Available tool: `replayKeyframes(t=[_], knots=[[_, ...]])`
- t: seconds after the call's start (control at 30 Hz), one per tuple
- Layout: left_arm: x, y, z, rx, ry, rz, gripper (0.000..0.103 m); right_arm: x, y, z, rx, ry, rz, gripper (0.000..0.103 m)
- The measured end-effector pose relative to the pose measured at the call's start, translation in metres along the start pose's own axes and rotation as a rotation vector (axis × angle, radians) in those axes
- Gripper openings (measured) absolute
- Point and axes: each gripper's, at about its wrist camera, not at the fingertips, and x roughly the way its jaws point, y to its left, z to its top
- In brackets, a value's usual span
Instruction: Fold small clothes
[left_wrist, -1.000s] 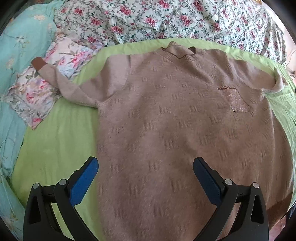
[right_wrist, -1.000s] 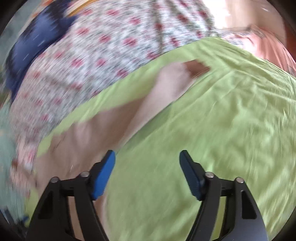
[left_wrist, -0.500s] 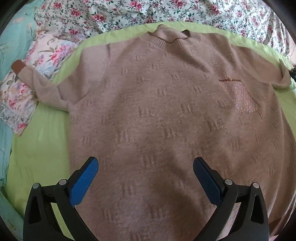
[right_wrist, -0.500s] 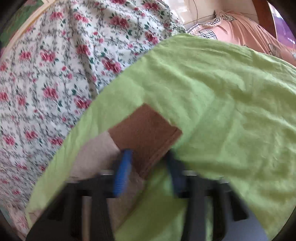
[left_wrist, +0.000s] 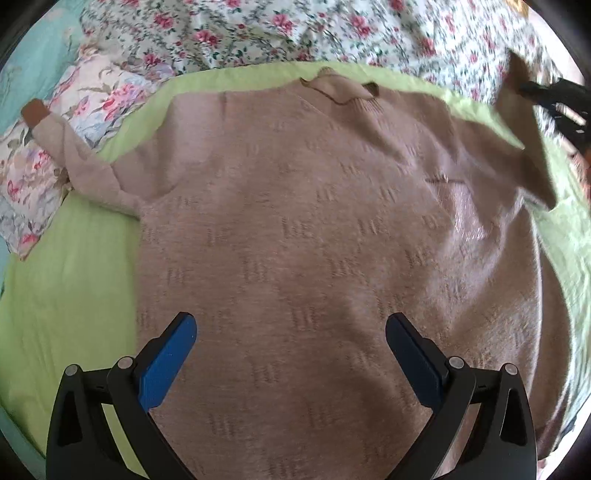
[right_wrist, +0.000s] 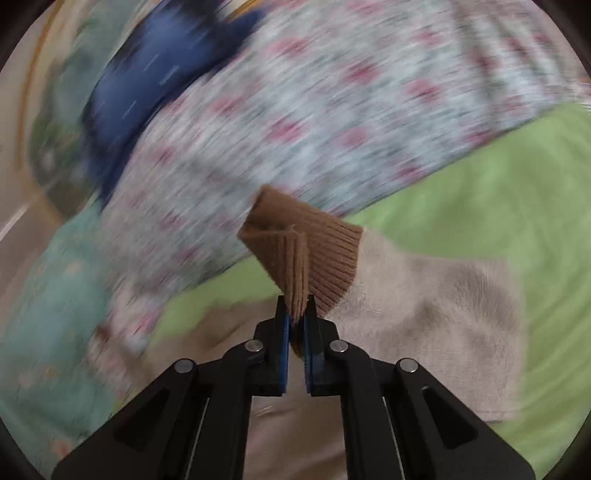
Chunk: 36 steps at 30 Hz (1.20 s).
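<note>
A beige knitted sweater (left_wrist: 314, 229) lies face up on a green sheet (left_wrist: 66, 288), collar at the far side. My left gripper (left_wrist: 291, 350) is open and empty, hovering over the sweater's lower body. My right gripper (right_wrist: 295, 314) is shut on the brown ribbed cuff (right_wrist: 317, 258) of the sweater's right sleeve (right_wrist: 443, 314) and holds it lifted off the sheet. In the left wrist view that sleeve (left_wrist: 524, 147) rises at the far right toward the right gripper (left_wrist: 554, 99). The other sleeve (left_wrist: 74, 158) lies stretched out to the left, its brown cuff (left_wrist: 35, 110) on a floral cloth.
A floral bedspread (left_wrist: 295, 29) lies behind the green sheet. A folded floral cloth (left_wrist: 44, 155) and teal fabric (left_wrist: 26, 66) lie at the left. A dark blue item (right_wrist: 155, 85) sits on the bedspread in the blurred right wrist view.
My right gripper has closed on the sleeve cuff and lifted it, swinging leftwards. The left gripper stayed open and shifted slightly over the sweater's body.
</note>
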Motion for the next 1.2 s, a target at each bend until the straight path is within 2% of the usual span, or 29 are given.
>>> replayKeyframes(t=[0.03, 0.23, 0.4, 0.47, 0.5, 0.57, 0.73, 0.8, 0.83, 0.87, 0.9, 0.93, 0.97, 1.0, 1.07, 1.1, 1.13, 1.17, 1.2], knots=[[-0.002, 0.005, 0.001, -0.013, -0.009, -0.017, 0.102, 0.024, 0.025, -0.011, -0.01, 0.052, 0.054, 0.007], [0.002, 0.036, 0.012, -0.082, -0.045, -0.13, 0.102, 0.13, 0.11, -0.073, -0.051, 0.275, 0.162, 0.007], [0.014, 0.049, 0.03, -0.119, -0.07, -0.254, 0.102, 0.2, 0.126, -0.113, -0.013, 0.405, 0.182, 0.008], [0.025, 0.051, 0.041, -0.129, -0.059, -0.294, 0.102, 0.216, 0.123, -0.124, 0.011, 0.46, 0.167, 0.012], [0.033, 0.051, 0.047, -0.133, -0.054, -0.321, 0.102, 0.218, 0.118, -0.126, 0.036, 0.481, 0.156, 0.017], [0.049, 0.05, 0.06, -0.146, -0.038, -0.342, 0.102, 0.214, 0.109, -0.128, 0.075, 0.492, 0.174, 0.02], [0.098, 0.045, 0.106, -0.205, 0.026, -0.456, 0.102, 0.15, 0.093, -0.112, 0.065, 0.382, 0.181, 0.021], [0.113, 0.04, 0.12, -0.214, 0.023, -0.435, 0.1, 0.119, 0.083, -0.104, 0.046, 0.328, 0.159, 0.022], [0.117, 0.038, 0.124, -0.21, 0.011, -0.429, 0.094, 0.103, 0.076, -0.1, 0.043, 0.298, 0.142, 0.022], [0.119, 0.035, 0.127, -0.198, -0.008, -0.417, 0.076, 0.088, 0.068, -0.097, 0.047, 0.268, 0.126, 0.022], [0.12, 0.031, 0.129, -0.176, -0.032, -0.384, 0.063, 0.072, 0.059, -0.093, 0.055, 0.231, 0.098, 0.022], [0.119, 0.029, 0.129, -0.16, -0.042, -0.363, 0.025, 0.058, 0.049, -0.089, 0.064, 0.195, 0.066, 0.022], [0.118, 0.028, 0.129, -0.153, -0.04, -0.363, 0.007, 0.046, 0.04, -0.085, 0.069, 0.163, 0.041, 0.022], [0.111, 0.032, 0.129, -0.172, -0.054, -0.369, 0.007, 0.034, 0.032, -0.08, 0.077, 0.122, 0.013, 0.022], [0.086, 0.047, 0.121, -0.202, -0.142, -0.35, 0.006, 0.013, 0.013, -0.071, 0.1, 0.048, -0.04, 0.022], [0.071, 0.057, 0.115, -0.204, -0.195, -0.305, 0.006, 0.003, 0.003, -0.067, 0.111, 0.018, -0.066, 0.022], [0.066, 0.063, 0.111, -0.202, -0.215, -0.268, 0.006, -0.004, -0.009, -0.063, 0.119, -0.005, -0.103, 0.025], [0.066, 0.067, 0.108, -0.196, -0.216, -0.253, 0.006, -0.008, -0.019, -0.059, 0.124, -0.014, -0.144, 0.039], [0.072, 0.07, 0.105, -0.184, -0.195, -0.251, 0.006, -0.009, -0.03, -0.055, 0.13, -0.021, -0.205, 0.06]])
